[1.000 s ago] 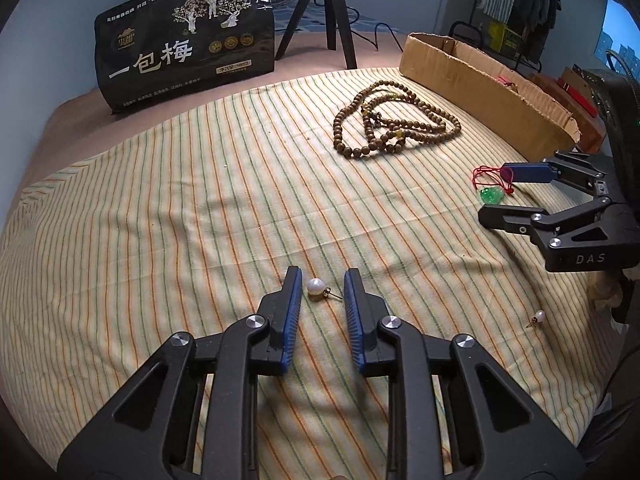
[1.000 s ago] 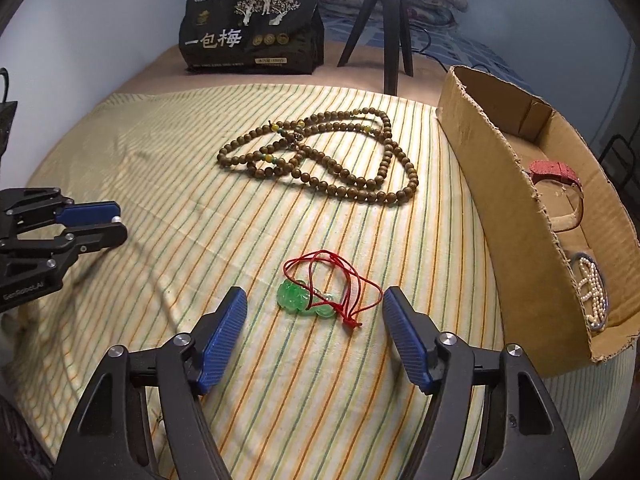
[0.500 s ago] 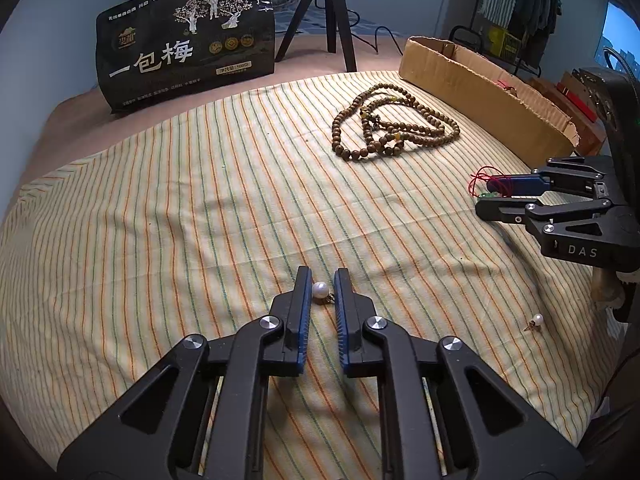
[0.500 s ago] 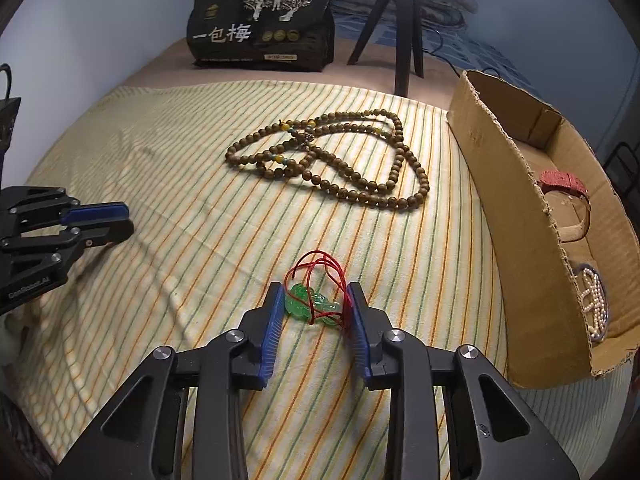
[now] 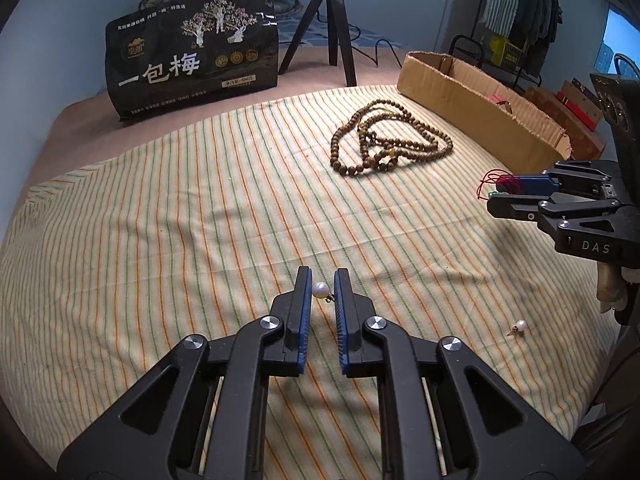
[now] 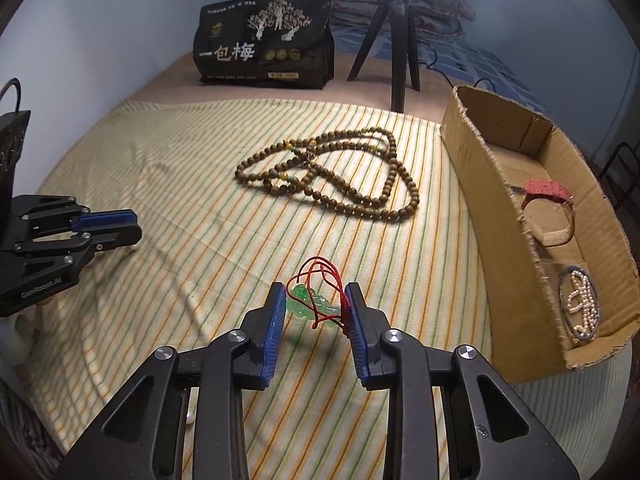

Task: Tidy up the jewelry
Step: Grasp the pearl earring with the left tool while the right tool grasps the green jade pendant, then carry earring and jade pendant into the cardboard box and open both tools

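My left gripper [image 5: 322, 280] has closed in around the pearl earring [image 5: 320, 290] on the striped bedspread [image 5: 180, 220]. My right gripper [image 6: 316, 300] now clamps the green pendant [image 6: 310, 304] by its red cord, lifted (I judge) and ready for the cardboard box [image 6: 500, 216].

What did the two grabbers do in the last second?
Both closed in from wide open. The left gripper narrowed around the pearl earring; the right gripper squeezed onto the green pendant with its red cord. The bead necklace, other earring and cardboard box stayed put.
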Demonstrator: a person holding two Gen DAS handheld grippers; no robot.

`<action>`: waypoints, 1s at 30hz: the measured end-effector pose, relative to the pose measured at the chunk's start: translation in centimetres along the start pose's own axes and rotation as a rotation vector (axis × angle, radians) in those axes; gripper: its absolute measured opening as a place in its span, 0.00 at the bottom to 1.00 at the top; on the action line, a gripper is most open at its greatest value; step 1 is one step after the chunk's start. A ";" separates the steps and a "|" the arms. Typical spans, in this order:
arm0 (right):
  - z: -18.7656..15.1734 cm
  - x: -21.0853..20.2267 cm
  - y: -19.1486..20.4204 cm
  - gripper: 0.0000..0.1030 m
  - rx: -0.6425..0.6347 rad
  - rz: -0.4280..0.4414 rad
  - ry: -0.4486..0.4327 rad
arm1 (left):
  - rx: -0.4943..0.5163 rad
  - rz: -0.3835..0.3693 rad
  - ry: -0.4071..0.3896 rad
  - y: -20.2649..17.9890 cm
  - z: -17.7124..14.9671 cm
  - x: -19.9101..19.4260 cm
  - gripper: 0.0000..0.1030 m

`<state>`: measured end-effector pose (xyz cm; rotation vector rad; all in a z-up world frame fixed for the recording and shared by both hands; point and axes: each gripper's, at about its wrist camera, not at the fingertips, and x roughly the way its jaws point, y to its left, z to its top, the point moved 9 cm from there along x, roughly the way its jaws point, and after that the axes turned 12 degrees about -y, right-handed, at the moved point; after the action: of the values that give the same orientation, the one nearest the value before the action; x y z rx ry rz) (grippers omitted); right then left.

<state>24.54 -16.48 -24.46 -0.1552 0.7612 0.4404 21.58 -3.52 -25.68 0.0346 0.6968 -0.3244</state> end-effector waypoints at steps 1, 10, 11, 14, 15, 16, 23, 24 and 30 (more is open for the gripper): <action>0.1 -0.2 0.0 0.27 -0.001 0.000 -0.003 | -0.001 -0.001 -0.004 0.0 0.1 -0.2 0.09; 1.9 -3.2 -1.0 0.27 0.005 0.000 -0.063 | 0.002 -0.014 -0.043 -0.9 2.2 -1.4 0.09; 2.1 -3.6 -1.2 0.27 0.007 -0.003 -0.070 | 0.001 -0.018 -0.049 -1.1 2.6 -1.4 0.09; 2.7 -4.5 -2.0 0.27 0.010 -0.011 -0.089 | 0.002 -0.027 -0.066 -1.6 3.6 -1.7 0.09; 2.9 -4.8 -2.2 0.27 0.010 -0.014 -0.095 | 0.002 -0.031 -0.073 -1.8 4.0 -1.7 0.09; 3.1 -5.1 -2.6 0.27 0.010 -0.020 -0.102 | 0.000 -0.034 -0.079 -2.0 4.4 -1.8 0.09; 4.7 -7.5 -5.1 0.27 0.019 -0.053 -0.150 | 0.008 -0.061 -0.123 -3.6 7.4 -2.2 0.09; 4.9 -7.8 -5.6 0.27 0.020 -0.060 -0.156 | 0.011 -0.065 -0.129 -3.9 7.8 -2.2 0.09; 5.8 -8.8 -8.4 0.27 0.027 -0.097 -0.175 | 0.021 -0.100 -0.165 -6.2 10.8 -1.4 0.09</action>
<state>26.30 -25.23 -14.38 -0.1260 0.5852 0.3466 25.44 -10.56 -16.05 -0.0070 0.5330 -0.4254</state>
